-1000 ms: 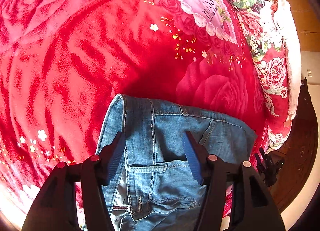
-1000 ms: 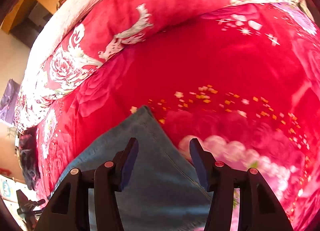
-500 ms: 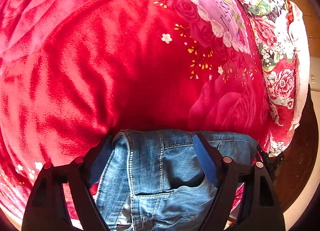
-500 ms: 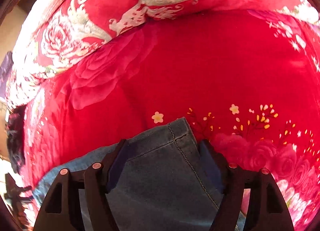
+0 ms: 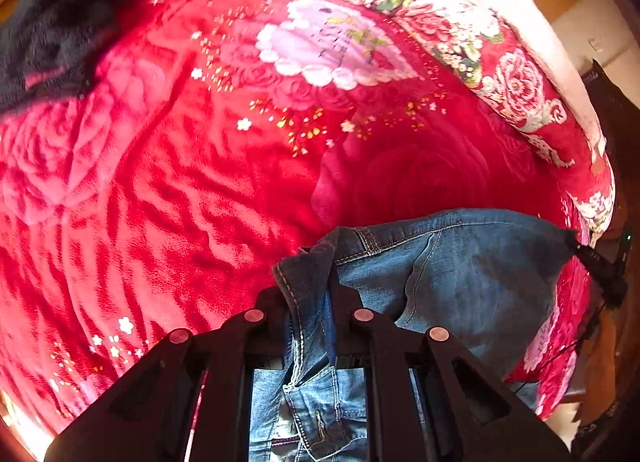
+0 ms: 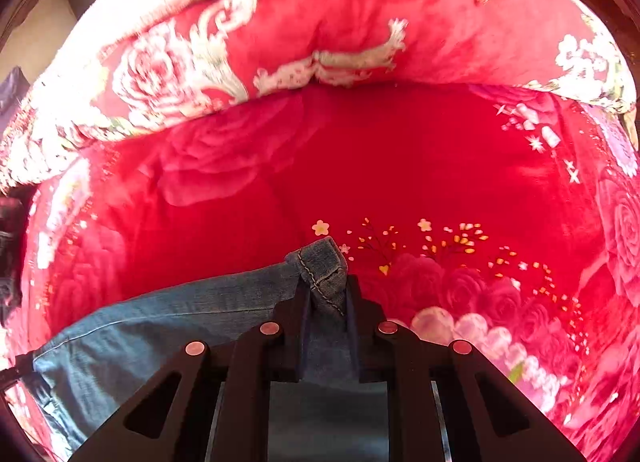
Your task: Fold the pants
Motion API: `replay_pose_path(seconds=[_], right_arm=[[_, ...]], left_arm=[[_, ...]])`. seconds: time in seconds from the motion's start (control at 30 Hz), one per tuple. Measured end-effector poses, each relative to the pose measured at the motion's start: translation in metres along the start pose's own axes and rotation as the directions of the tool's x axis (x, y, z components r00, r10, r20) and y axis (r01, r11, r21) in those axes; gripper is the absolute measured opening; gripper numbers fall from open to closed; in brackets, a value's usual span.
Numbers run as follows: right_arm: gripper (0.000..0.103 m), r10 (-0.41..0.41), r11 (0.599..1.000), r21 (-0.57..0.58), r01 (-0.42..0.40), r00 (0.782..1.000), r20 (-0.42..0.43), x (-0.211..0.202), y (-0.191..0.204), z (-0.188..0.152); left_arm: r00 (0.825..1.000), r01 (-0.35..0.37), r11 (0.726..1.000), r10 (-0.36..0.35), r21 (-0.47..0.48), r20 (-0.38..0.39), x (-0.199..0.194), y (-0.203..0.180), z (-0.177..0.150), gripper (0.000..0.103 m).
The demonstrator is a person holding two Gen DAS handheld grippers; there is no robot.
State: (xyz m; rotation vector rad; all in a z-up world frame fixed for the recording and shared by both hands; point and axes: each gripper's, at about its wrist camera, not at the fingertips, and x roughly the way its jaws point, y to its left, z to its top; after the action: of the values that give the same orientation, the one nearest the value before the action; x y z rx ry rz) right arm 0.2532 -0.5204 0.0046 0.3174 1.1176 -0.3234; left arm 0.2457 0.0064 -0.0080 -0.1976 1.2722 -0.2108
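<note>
The pants [image 5: 460, 274], faded blue denim with pale topstitched seams, lie on the blanket [image 5: 192, 182] at the lower centre of both views, the cloth rumpled and bunched where it is gripped. In the left wrist view a stitched corner of the denim stands pinched up at about 12 o'clock from the left gripper [image 5: 308, 294], whose black jaws are clamped tight on it; the rest of the fabric spreads toward 3 o'clock. In the right wrist view the right gripper [image 6: 325, 294] is likewise closed on a folded hem corner, the fabric trailing off toward 8 o'clock. The blanket is plush red fleece, printed with roses and small flowers, its pile ridged in soft ripples.
</note>
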Motion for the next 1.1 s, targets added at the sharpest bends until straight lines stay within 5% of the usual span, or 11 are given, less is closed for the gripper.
replay_pose_path(seconds=[0.23,0.43,0.6,0.77,1.0,1.1], right_arm=[[0.015,0.057,0.996,0.055,-0.064,0.992,0.113,-0.093,-0.026,-0.044],[0.015,0.099,0.985,0.126,-0.121,0.980,0.171,-0.160,-0.076,-0.126],[0.015,0.109,0.968,0.209,-0.137,0.984,0.143,-0.180,-0.118,-0.221],[0.017,0.059,0.962,0.270,-0.052,0.998,-0.016,-0.145,-0.138,-0.298],[0.026,0.004,0.953,0.303,-0.012,1.000,0.025,-0.179,-0.141,-0.321],[0.048,0.034,0.935,0.349,-0.062,0.996,0.088,-0.203,-0.145,-0.321]], left_arm=[[0.981,0.010,0.995,-0.029,0.098,0.193,-0.078,-0.019,-0.052,0.010],[0.967,0.071,0.993,-0.093,0.098,0.238,-0.112,-0.012,-0.108,0.010],[0.978,0.125,0.991,-0.132,0.053,0.162,-0.099,0.004,-0.161,0.010],[0.991,0.128,0.991,-0.128,-0.027,-0.034,-0.047,0.024,-0.203,0.010],[0.991,0.132,0.991,-0.132,0.019,-0.031,-0.081,0.029,-0.215,0.019],[0.981,0.189,0.982,-0.190,-0.028,-0.041,-0.095,0.036,-0.221,0.022]])
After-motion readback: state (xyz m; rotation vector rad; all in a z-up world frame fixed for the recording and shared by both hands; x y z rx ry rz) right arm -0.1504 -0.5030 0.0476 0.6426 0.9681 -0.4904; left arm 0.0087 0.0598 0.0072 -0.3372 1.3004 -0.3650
